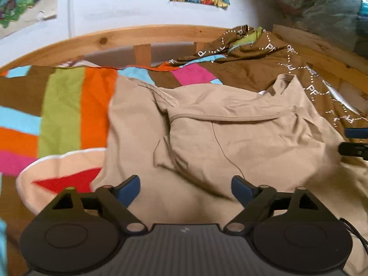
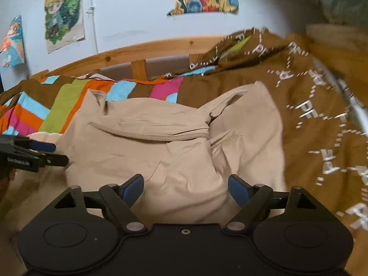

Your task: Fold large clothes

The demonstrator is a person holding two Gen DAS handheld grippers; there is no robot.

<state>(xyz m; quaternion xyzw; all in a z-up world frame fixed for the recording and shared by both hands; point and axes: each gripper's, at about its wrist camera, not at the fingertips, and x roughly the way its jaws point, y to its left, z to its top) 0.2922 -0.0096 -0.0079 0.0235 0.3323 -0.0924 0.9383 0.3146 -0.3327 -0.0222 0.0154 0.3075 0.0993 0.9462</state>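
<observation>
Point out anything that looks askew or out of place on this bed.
The beige garment lies crumpled and bunched, not flat, with one part flopped over. The brown duvet is rucked up against the wooden bed frame. Both the left gripper and right gripper are open, holding nothing.

Soft, even indoor light, perhaps daylight; no glare. Faint shadows sit in the beige garment's folds. Fisheye bending curves the bed rail. Motion blur smears the brown duvet at right.
</observation>
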